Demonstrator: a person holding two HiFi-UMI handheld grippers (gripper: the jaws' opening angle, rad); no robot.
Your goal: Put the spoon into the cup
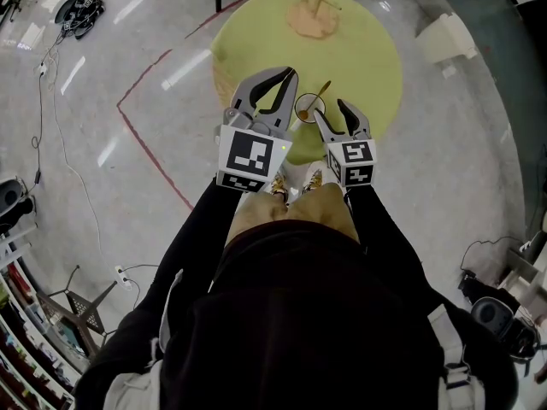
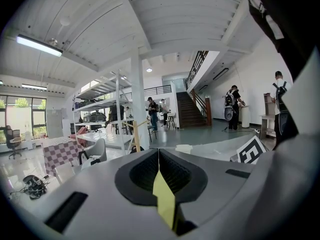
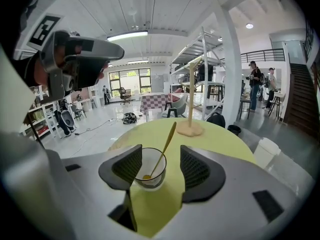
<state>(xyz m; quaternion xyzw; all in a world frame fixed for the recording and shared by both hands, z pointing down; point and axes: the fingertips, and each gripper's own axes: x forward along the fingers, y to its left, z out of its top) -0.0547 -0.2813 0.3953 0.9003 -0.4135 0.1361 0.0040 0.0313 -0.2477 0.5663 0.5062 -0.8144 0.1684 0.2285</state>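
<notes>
A clear glass cup stands on the round yellow-green table. A gold spoon rests inside it, bowl down, with its handle leaning over the rim toward the far right. My right gripper is open; the cup sits between and just ahead of its pads, which do not touch it. My left gripper hovers left of the cup with its jaws pressed together on nothing. It also shows at the upper left of the right gripper view.
A wooden stand with an upright post stands at the table's far side. A white box lies on the floor to the right of the table. Red tape lines and cables are on the floor at left.
</notes>
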